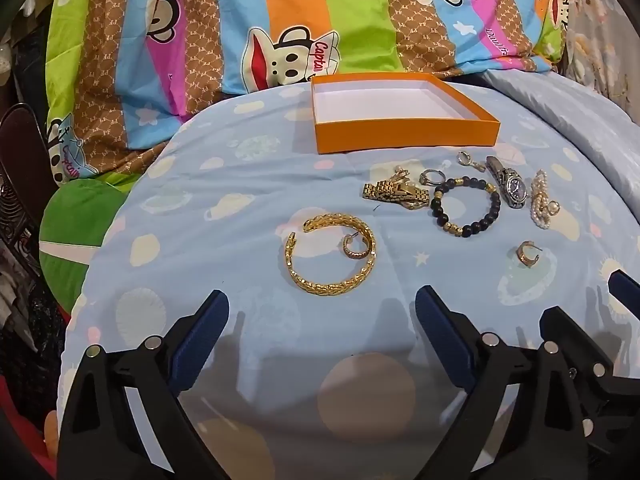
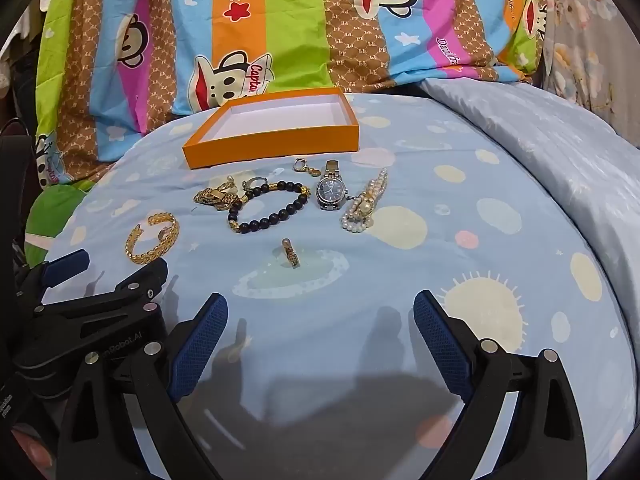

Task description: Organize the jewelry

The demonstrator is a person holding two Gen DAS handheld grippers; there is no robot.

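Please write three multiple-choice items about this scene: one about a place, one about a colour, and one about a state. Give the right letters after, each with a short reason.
1. Where does the small gold hoop earring lie?
A. inside the gold bangle
B. in the box
C. on the watch

2. What colour is the outside of the box?
A. green
B. orange
C. black

3. What is the state of the two grippers?
A. both shut on jewelry
B. left open, right shut
C. both open, holding nothing

Answers:
1. A, the hoop rests within the ring of the gold bangle.
2. B, the box walls are orange and the inside is white.
3. C, the left gripper and the right gripper show spread fingers with only bedsheet between them.
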